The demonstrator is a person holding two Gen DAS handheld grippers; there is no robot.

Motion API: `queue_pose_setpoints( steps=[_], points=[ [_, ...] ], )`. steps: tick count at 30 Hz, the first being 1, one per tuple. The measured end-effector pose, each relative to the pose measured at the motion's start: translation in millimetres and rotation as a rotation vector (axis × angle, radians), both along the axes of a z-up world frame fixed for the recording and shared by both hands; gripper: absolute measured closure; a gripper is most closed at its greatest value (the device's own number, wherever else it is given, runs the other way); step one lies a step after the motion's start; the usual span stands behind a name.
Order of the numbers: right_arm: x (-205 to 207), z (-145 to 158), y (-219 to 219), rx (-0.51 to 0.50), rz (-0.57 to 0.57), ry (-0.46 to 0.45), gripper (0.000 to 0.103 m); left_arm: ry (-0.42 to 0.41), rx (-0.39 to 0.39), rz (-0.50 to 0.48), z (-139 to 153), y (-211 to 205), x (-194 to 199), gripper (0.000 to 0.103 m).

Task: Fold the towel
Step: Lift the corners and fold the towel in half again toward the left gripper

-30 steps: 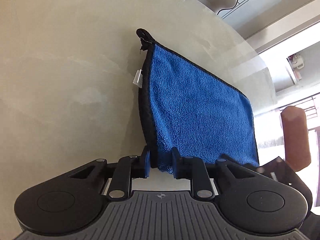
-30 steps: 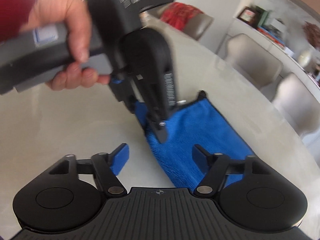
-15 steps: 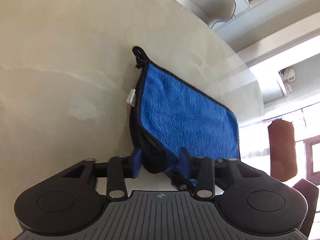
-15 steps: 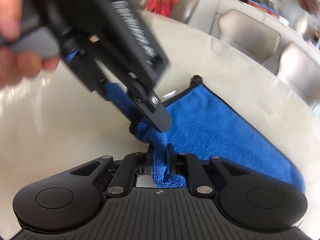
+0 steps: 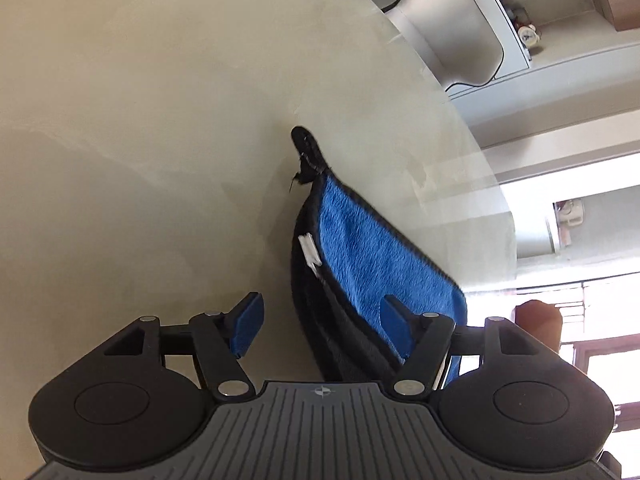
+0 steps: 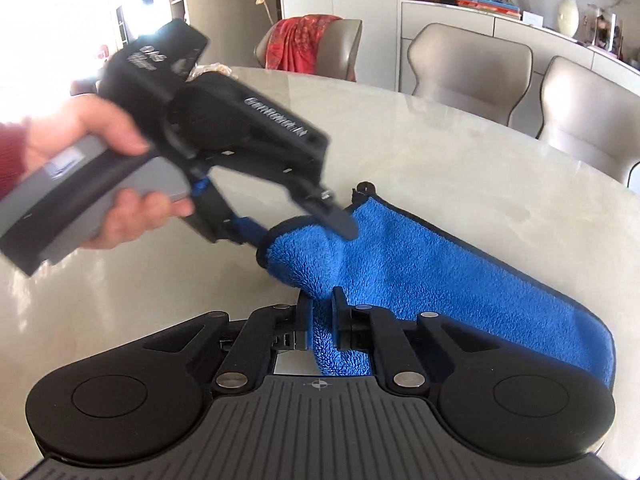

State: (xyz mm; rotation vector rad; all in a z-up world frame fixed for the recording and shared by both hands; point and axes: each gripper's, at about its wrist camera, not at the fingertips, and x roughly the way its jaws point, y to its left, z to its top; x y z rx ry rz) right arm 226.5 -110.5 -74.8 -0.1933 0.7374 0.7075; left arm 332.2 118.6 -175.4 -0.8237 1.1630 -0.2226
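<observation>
A blue towel [image 6: 420, 276] with a dark border lies folded on the pale round table [image 6: 460, 152], its hanging loop [image 5: 304, 144] at the far corner. My right gripper [image 6: 322, 308] is shut on the towel's near edge and lifts it slightly. A hand [image 6: 100, 132] holds my left gripper [image 6: 300, 236] around the raised near-left corner. Its jaws are opening, and the corner sits loosely between them. In the left wrist view the left gripper [image 5: 320, 326] stands wide, the towel's [image 5: 372, 252] dark edge and white tag [image 5: 310, 250] between the blue pads [image 5: 248, 326].
Beige chairs [image 6: 472, 60] stand along the table's far side, one draped with a red cloth [image 6: 300, 40]. Behind them a sideboard [image 6: 500, 20] carries a picture frame and a vase [image 6: 568, 8]. Bare tabletop [image 5: 140, 140] spreads left of the towel.
My left gripper, shut on the towel's corner a second ago, has spread its jaws. My right gripper closed on the towel's near edge. Both hands shifted and rolled.
</observation>
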Motion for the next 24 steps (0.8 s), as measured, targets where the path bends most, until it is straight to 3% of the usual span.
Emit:
queue_pose_setpoints(
  steps=[3, 7, 11, 13, 14, 24],
  points=[
    [5.9, -1.6, -3.7, 0.011, -0.005, 0.006, 0.094, -0.007, 0.003, 0.001, -0.9, -4.2, 10.9, 0.043],
    [1.7, -3.6, -6.0, 0.01, -0.004, 0.013, 0.094, -0.003, 0.063, -0.026, -2.9, -13.1, 22.8, 0.096],
    [2.0, -5.4, -6.5, 0.005, 0.002, 0.016, 0.089, -0.029, 0.107, -0.043, 1.8, -20.0, 24.6, 0.097],
    [-1.6, -5.3, -4.8, 0.014, 0.0, 0.022, 0.073, -0.034, 0.115, -0.045, 6.1, -22.9, 25.0, 0.097],
    [-1.9, -5.3, -3.4, 0.013, 0.001, 0.017, 0.07, -0.034, 0.118, -0.046, 6.5, -23.8, 24.9, 0.097],
    [-23.1, -8.9, 43.5, -0.156, 0.111, -0.177, 0.069, -0.025, 0.138, -0.047, 19.0, -25.1, 22.4, 0.097]
  ],
)
